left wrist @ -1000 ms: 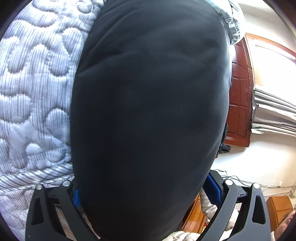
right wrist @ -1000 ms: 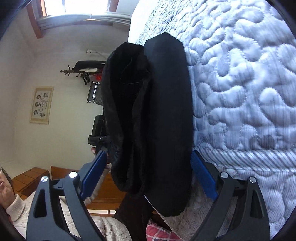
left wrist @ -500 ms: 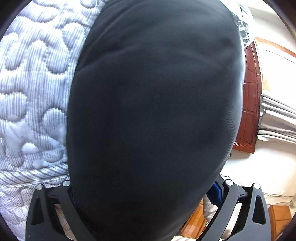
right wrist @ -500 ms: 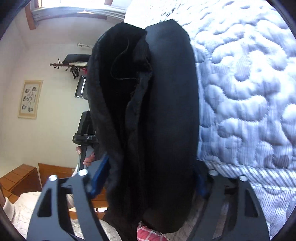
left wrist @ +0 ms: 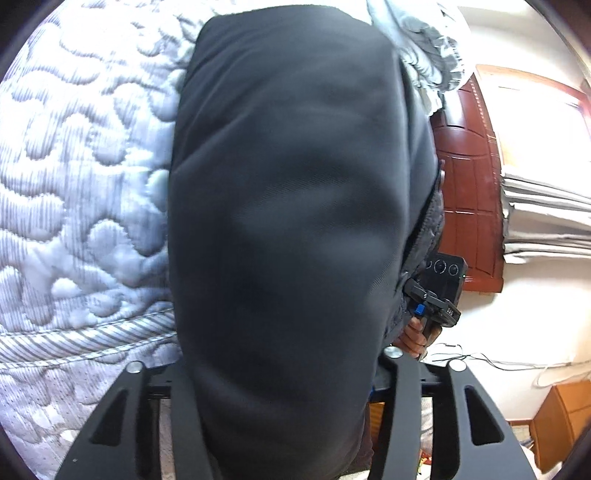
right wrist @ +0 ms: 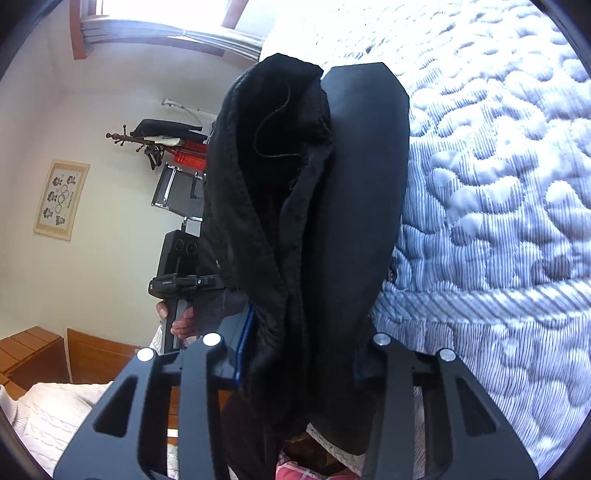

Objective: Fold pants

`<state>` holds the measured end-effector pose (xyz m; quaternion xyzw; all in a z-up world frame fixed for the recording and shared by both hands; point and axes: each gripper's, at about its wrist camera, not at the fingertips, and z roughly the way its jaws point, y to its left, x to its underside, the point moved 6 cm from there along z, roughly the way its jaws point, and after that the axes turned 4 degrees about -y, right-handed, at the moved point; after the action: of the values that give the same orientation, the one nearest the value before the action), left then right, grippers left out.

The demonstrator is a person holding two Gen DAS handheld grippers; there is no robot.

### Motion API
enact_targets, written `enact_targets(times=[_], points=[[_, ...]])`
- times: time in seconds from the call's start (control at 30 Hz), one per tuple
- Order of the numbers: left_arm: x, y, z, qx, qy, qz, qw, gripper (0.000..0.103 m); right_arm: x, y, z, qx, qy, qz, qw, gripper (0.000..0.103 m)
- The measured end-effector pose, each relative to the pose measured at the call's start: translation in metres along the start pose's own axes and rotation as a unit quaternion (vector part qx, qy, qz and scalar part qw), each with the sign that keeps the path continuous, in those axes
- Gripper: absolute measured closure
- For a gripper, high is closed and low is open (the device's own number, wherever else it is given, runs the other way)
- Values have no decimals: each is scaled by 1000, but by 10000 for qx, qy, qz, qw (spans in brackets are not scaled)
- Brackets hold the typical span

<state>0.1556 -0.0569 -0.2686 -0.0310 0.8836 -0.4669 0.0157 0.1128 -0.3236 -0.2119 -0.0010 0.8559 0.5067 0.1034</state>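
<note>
We count one pair of black pants, filling the middle of the left view, and two grippers: the left gripper at 6 o'clock and the right gripper at 6 o'clock in its own view. One quilted bedspread lies at 3 o'clock, one framed picture at 9 o'clock.

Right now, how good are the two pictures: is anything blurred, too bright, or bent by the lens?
Left wrist view: the black pants fill the frame, soft and lacking detail; the window is overexposed. Right wrist view: sharper, the pants' seams readable, but the window glares white. Both views: fisheye curvature bends the quilted bedspread and darkens the corners.
</note>
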Motion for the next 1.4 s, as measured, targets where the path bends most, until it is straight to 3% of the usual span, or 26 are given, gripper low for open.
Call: enact_targets(times=[0.4,0.67,1.07,1.4], points=[[-26,-43,11,263,-253,403,9985,61,0,47,-18,223,-182,-369,9989,67],[-45,-69,-5,365,-514,635,9960,61,-18,85,-18,269,-218,-825,9960,67],[-106,-79,-57,316,-1187,835,9889,61,-113,118,15,90,-163,-1380,9903,67],[-180,-38,-72,91,-1449,585,9877,60,-189,95,75,79,87,-1276,9918,67]])
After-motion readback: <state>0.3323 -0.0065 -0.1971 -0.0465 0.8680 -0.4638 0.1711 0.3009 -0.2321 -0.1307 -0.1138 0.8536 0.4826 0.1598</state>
